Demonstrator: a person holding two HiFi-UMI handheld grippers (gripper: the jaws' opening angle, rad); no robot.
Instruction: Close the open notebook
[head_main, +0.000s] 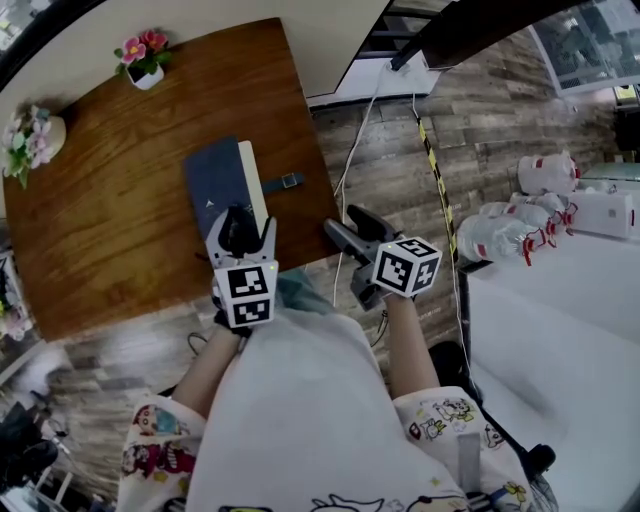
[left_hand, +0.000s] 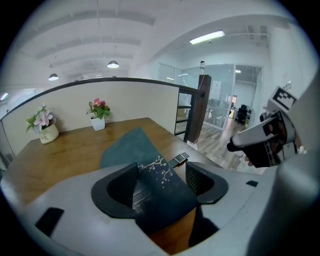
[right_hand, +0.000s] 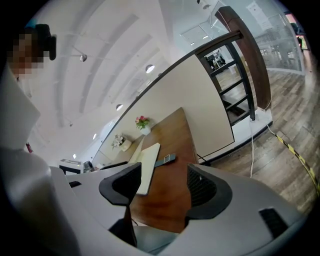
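My L gripper (head_main: 240, 228) points fwd and down, jaws apart, gripping nothing. My R gripper (head_main: 347, 222) sits near it, angled inward, jaws wide too. L forearm (head_main: 212, 365) and R forearm (head_main: 410, 345) both reach fwd.

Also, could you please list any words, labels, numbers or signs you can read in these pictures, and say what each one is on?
No words or numbers can be read anywhere.
Notebook cover: only a pale blossom-branch drawing, no lettering.
Marker cubes: black-and-white square patterns, no text.
Shorts: cartoon prints; any lettering is too small to read.
White packs at the right: red marks, too blurred to read.
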